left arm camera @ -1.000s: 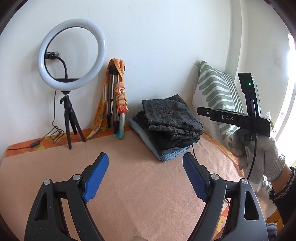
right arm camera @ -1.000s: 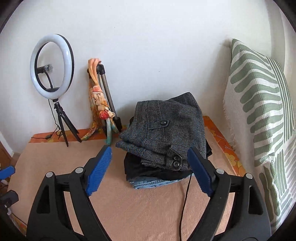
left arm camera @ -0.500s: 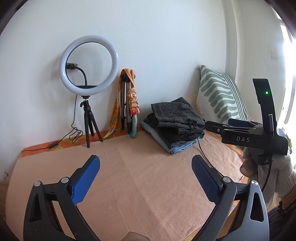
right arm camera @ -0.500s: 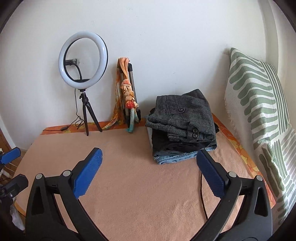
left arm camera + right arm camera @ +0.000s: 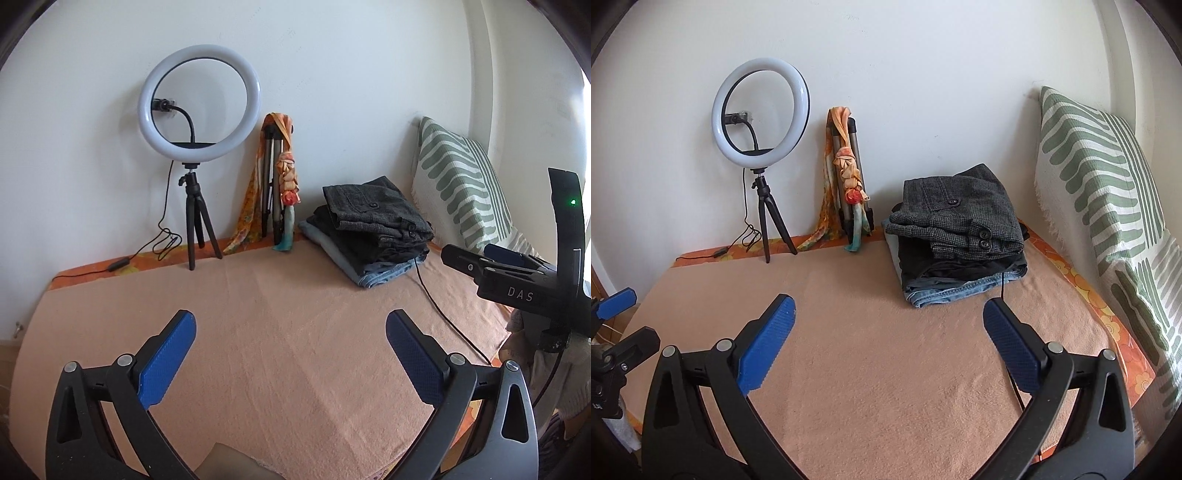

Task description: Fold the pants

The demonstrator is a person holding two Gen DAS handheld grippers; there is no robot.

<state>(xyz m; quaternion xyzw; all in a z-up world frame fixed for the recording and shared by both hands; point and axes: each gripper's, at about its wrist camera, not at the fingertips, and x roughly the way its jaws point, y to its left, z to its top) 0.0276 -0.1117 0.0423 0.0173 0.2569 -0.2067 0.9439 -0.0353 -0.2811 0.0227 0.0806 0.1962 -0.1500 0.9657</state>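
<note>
left black gripper with blue pads point(image 5: 290, 350) wide, holding nothing; right black gripper with blue pads point(image 5: 888, 332) likewise. stack of folded pants, grey tweed on top point(image 5: 956, 236), on peach blanket point(image 5: 886, 369).

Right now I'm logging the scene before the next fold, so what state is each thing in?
left gripper: open, empty
right gripper: open, empty
grey tweed pants: folded, top of the stack
jeans: folded, bottom of the stack
ring light: upright on its tripod
striped pillow: leaning against the wall
</note>
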